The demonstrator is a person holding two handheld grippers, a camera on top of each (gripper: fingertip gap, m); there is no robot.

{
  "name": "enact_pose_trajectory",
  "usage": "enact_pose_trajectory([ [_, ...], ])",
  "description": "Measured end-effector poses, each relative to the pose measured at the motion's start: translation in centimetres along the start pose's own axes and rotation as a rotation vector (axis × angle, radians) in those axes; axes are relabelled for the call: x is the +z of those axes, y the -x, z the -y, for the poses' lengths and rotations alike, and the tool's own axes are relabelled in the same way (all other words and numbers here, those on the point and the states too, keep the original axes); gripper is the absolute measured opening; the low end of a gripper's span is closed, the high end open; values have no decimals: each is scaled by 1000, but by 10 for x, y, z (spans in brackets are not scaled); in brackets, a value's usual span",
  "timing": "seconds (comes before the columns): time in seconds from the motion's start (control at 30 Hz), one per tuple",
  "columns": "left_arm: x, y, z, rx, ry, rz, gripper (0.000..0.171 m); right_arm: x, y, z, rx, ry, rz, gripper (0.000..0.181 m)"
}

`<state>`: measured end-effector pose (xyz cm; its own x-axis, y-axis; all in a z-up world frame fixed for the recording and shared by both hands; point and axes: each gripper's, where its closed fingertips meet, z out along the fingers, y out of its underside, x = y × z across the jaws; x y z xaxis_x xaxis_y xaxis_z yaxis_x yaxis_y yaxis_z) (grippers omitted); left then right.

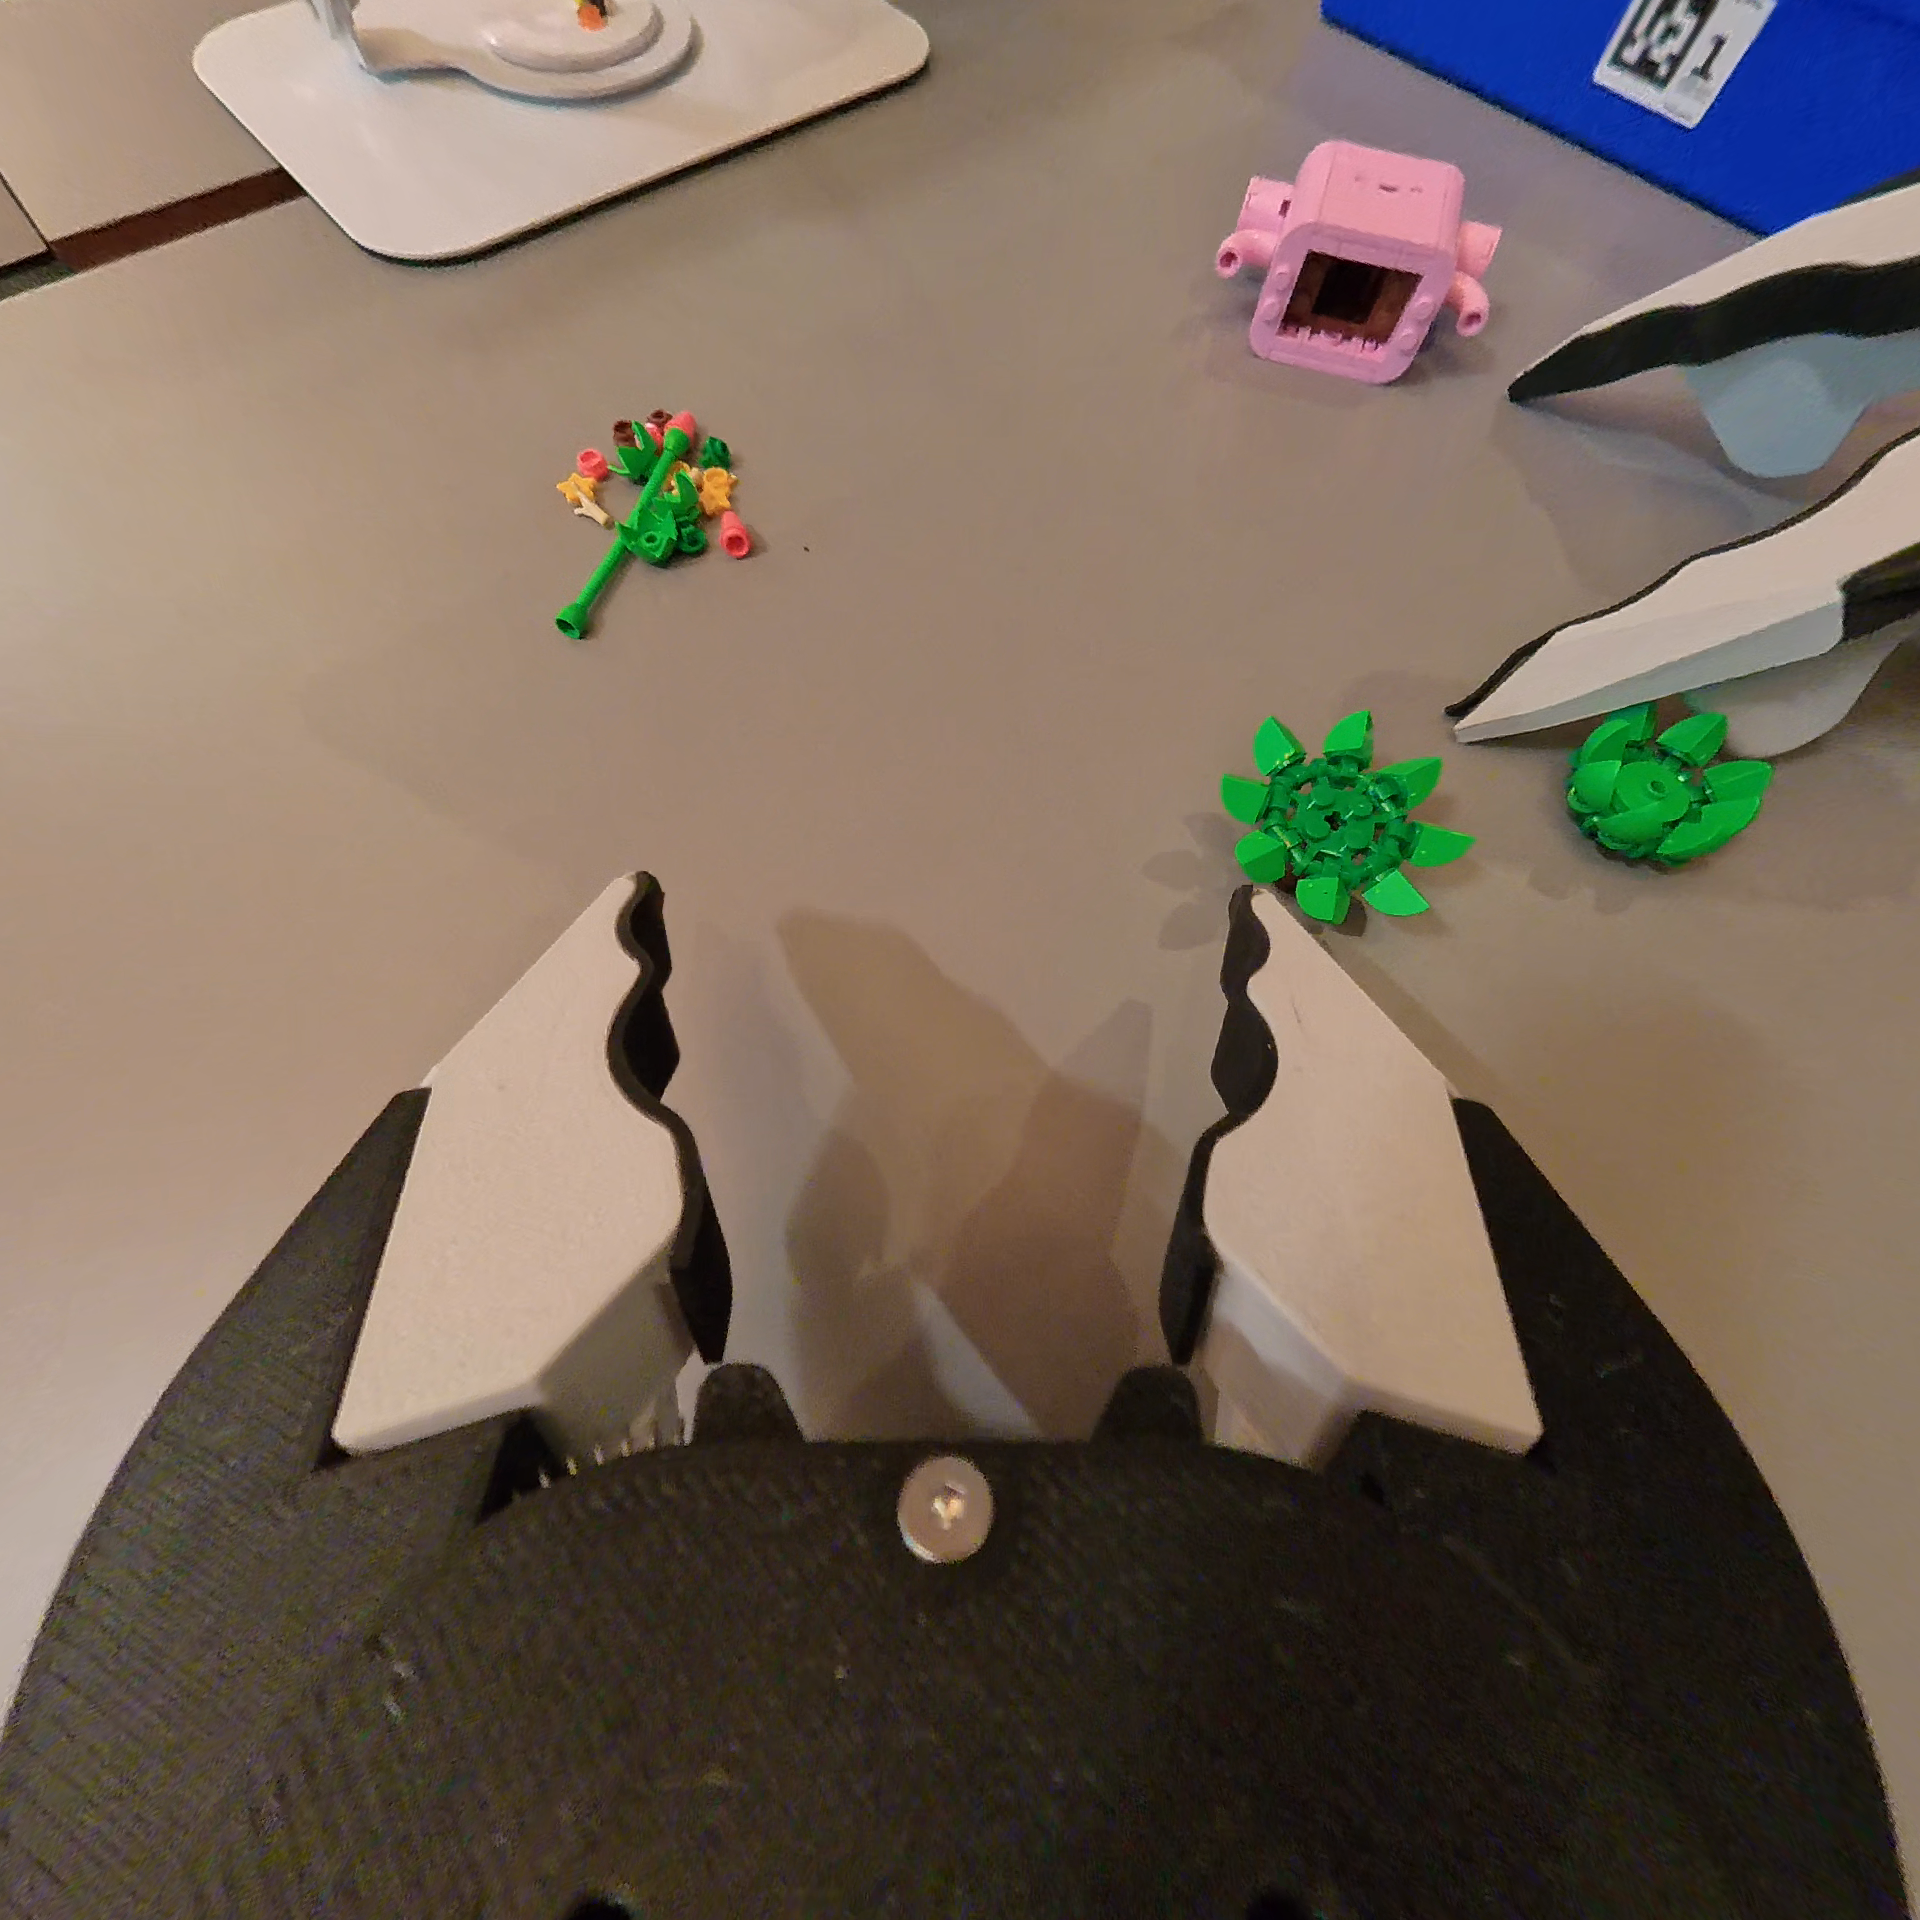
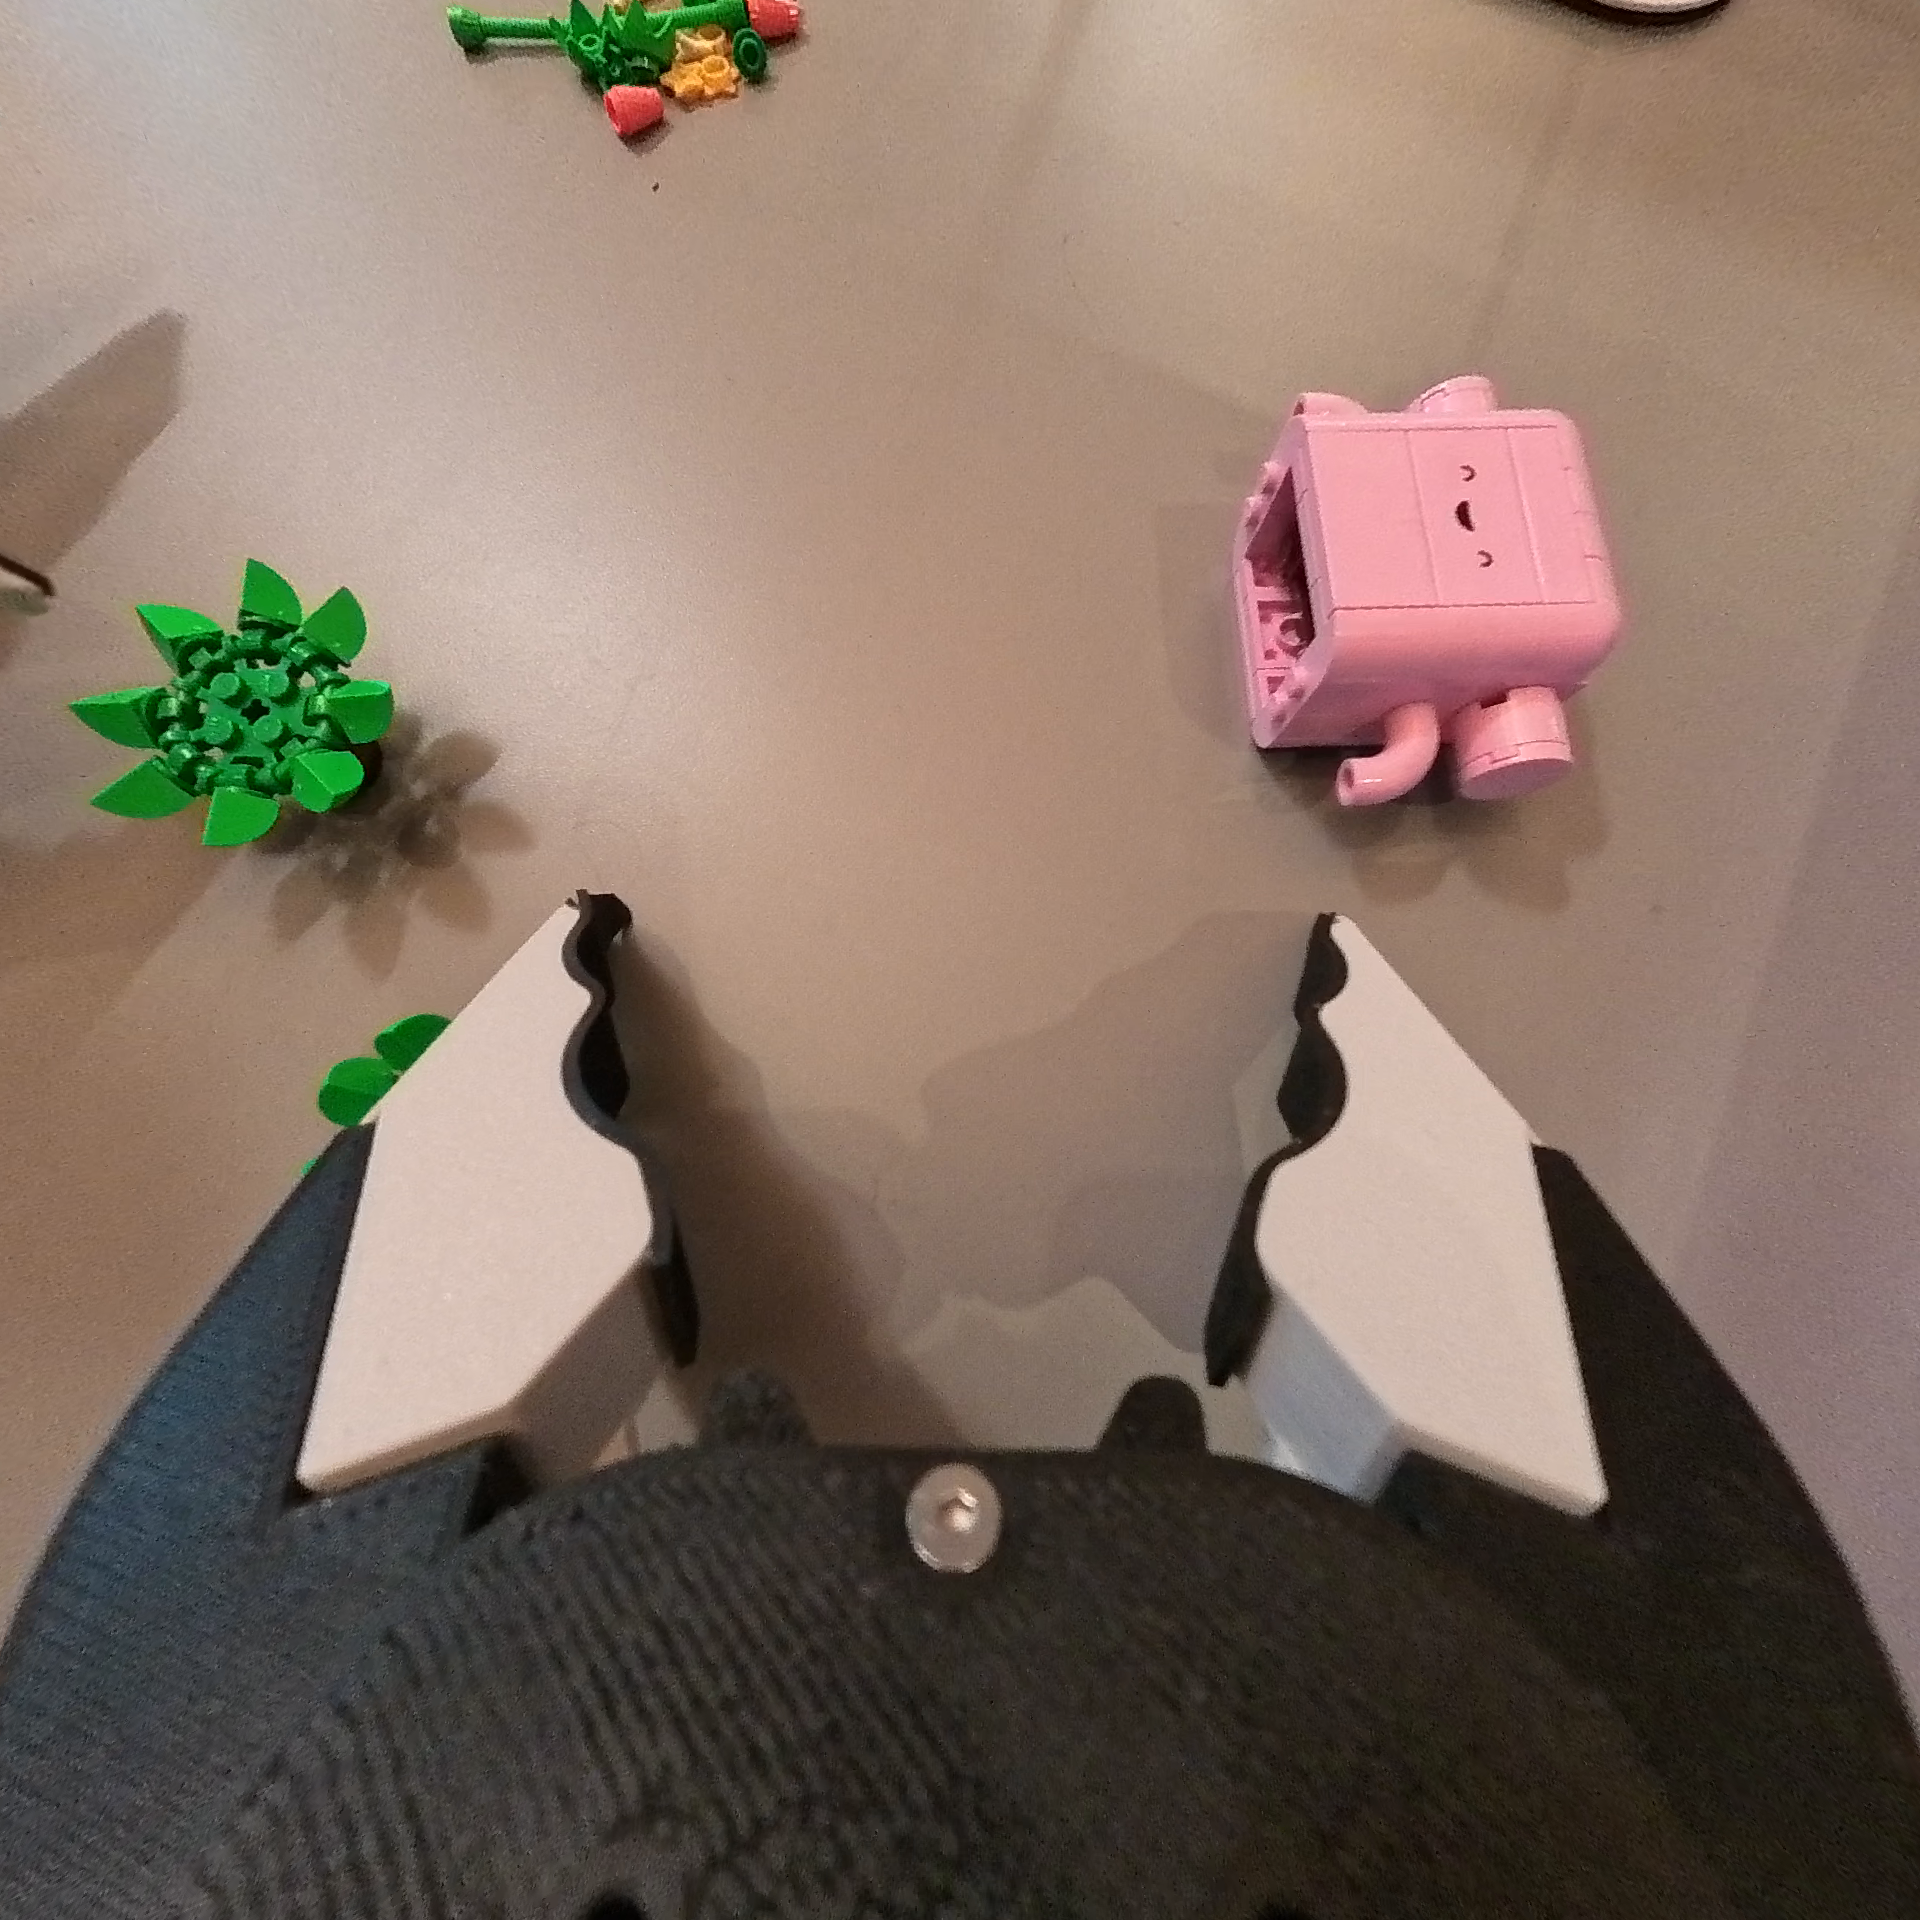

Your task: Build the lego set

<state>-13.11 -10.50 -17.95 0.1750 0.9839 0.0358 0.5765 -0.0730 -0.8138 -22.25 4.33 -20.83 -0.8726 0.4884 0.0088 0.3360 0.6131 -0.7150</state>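
Right now both my grippers hang empty over the grey surface, the left gripper and the right gripper each with jaws spread wide. At right of the right wrist view, the pink lego pot lies on its side, a small face on its upper panel, square mouth facing left. One green leaf rosette sits mid-left; another sits under my right fingertip. Loose small pieces cluster at upper left.
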Motion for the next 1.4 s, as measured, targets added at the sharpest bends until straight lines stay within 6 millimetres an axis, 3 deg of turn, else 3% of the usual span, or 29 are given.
enact_pose_trajectory([
  [1.4,1,17,-2,-7,21,141,93,0,0,0,0,0,0,130],
])
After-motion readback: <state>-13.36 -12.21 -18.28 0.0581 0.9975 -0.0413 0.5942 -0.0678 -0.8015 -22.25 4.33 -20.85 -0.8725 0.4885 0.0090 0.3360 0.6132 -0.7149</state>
